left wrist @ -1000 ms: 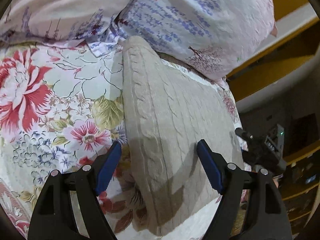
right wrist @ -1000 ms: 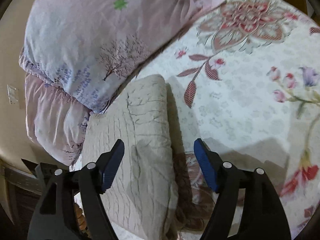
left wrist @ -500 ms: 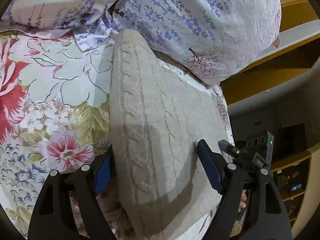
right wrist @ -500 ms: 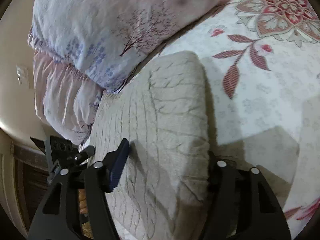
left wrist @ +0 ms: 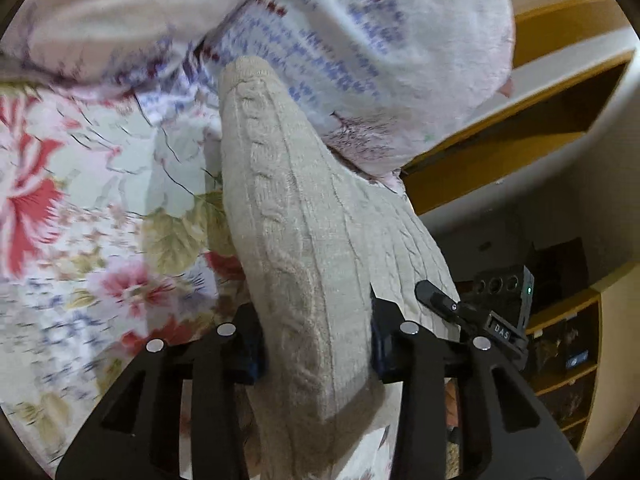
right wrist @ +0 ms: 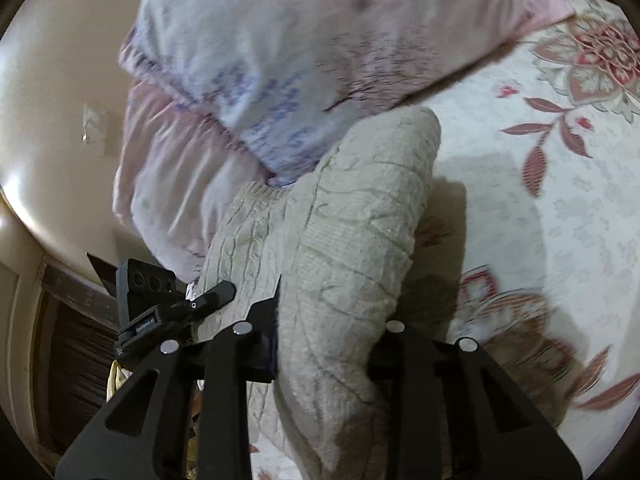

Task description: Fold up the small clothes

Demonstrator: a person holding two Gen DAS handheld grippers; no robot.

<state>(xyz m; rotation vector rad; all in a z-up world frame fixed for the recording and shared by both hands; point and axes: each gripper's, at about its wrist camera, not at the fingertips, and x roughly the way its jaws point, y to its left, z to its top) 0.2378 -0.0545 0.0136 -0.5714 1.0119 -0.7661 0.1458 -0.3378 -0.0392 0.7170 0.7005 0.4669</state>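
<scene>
A folded beige cable-knit sweater [left wrist: 288, 216] lies on a floral bedspread [left wrist: 80, 208], its far end against the pillows. My left gripper [left wrist: 316, 344] is shut on one side edge of the sweater, bunching the knit into a raised ridge. My right gripper [right wrist: 324, 344] is shut on the opposite side edge of the sweater [right wrist: 352, 232], also bunched and lifted. Each gripper shows in the other's view, the right one [left wrist: 496, 312] and the left one [right wrist: 160, 312]. The blue pads are mostly buried in the knit.
Pink and white printed pillows [left wrist: 360, 40] press against the sweater's far end, also in the right wrist view [right wrist: 280, 48]. Wooden shelves [left wrist: 560, 112] stand past the bed edge. A cream wall [right wrist: 52, 100] lies beyond the pillows. The bedspread [right wrist: 560, 200] spreads to the right.
Both grippers have closed from open onto the sweater's side edges. The sweater has gone from lying flat to being pinched up into a ridge at each gripper.
</scene>
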